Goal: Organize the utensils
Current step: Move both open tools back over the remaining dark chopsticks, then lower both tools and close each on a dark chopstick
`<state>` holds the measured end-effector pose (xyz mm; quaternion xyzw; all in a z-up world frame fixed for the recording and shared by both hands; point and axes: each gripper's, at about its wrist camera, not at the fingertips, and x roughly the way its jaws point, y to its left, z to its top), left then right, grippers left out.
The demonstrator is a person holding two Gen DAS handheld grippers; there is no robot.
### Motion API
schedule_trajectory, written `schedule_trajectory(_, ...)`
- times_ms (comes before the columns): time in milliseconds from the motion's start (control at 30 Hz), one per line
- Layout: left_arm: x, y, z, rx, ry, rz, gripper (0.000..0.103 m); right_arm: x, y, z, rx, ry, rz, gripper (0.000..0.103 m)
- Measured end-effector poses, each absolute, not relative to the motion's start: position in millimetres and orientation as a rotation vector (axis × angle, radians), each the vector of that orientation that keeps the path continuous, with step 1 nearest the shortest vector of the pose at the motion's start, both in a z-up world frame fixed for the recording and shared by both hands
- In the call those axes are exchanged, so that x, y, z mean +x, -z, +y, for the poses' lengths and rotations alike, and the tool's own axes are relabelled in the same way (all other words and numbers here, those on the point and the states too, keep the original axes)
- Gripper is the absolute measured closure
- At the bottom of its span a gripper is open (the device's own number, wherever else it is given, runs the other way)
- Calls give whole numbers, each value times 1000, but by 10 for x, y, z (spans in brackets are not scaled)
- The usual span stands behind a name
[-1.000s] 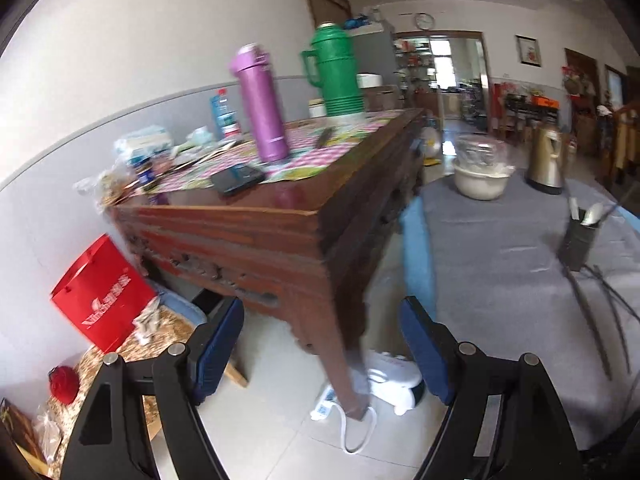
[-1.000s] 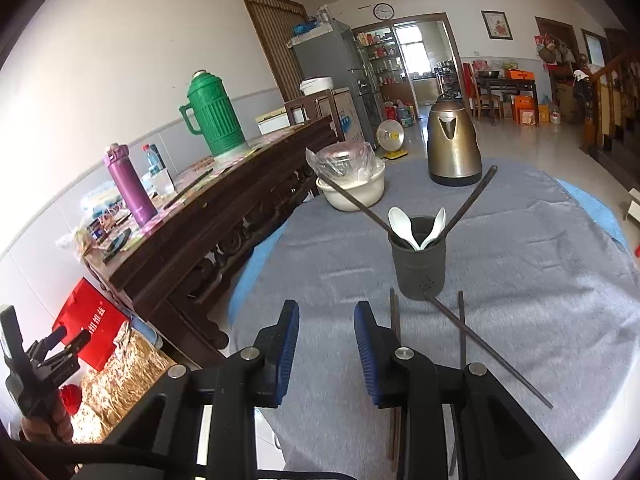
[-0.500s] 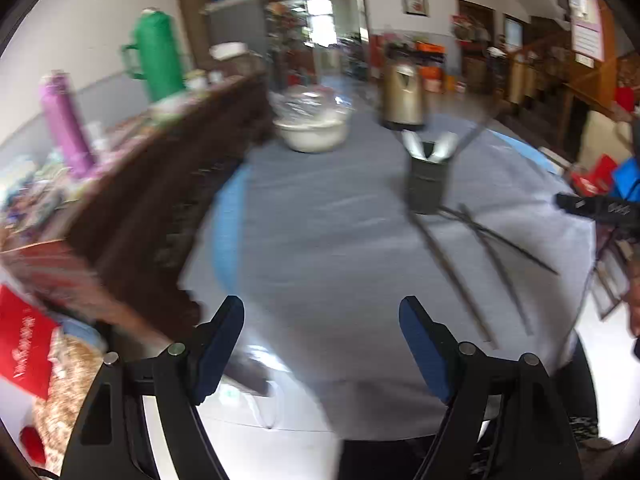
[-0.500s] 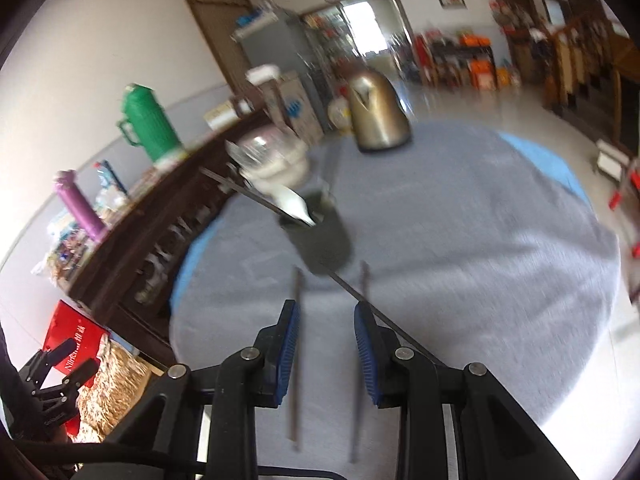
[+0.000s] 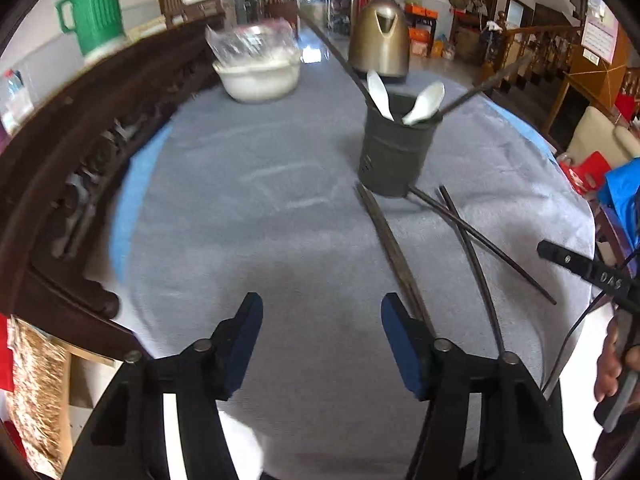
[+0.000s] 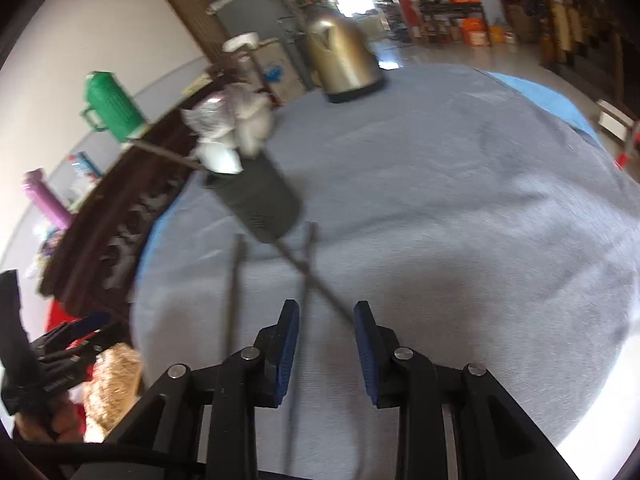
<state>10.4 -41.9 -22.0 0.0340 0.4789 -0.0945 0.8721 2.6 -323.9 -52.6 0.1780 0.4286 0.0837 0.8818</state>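
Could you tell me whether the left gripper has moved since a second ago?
Yes. The left gripper swung from the wooden sideboard rightward to the grey table, facing the holder; its empty jaws have just been closing.

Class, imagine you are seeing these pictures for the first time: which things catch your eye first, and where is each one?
The dark utensil holder stands mid-table on the grey tablecloth, with two white spoons and chopsticks sticking out of it. Loose dark chopsticks lie on the cloth just in front of it. Behind stand a brass-coloured kettle and a white bowl covered in plastic film.
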Motion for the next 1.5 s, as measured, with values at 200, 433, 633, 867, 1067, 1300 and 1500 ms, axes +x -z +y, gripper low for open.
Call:
schedule_trajectory(200, 214, 436, -652, 72, 244, 1056, 41, -51, 796, -3486, 473, -169, 954, 72)
schedule_trajectory(433, 685, 572, -745, 28, 237, 1118, 41, 161, 662, -3196, 391, -294, 938, 72)
schedule_trajectory(633, 846, 748, -794, 17, 236, 1163, 41, 541, 580, -2921, 306, -395, 946, 72)
schedule_trajectory(867, 998, 853, -781, -42, 262, 1172, 40, 915, 590, -2698, 246, -507, 996, 72)
schedule_trajectory(1067, 1015, 877, -656, -66, 265, 1164, 41, 1142, 708, -2457, 185, -552, 1043, 72)
schedule_trajectory(1300, 1024, 889, -645, -35, 255, 1164, 41, 1204, 832, -2302, 81, -455, 1047, 89)
schedule_trajectory(1500, 1035, 890, -657, -11, 262, 1166, 43, 1110, 757, -2431, 165, -377, 1017, 95)
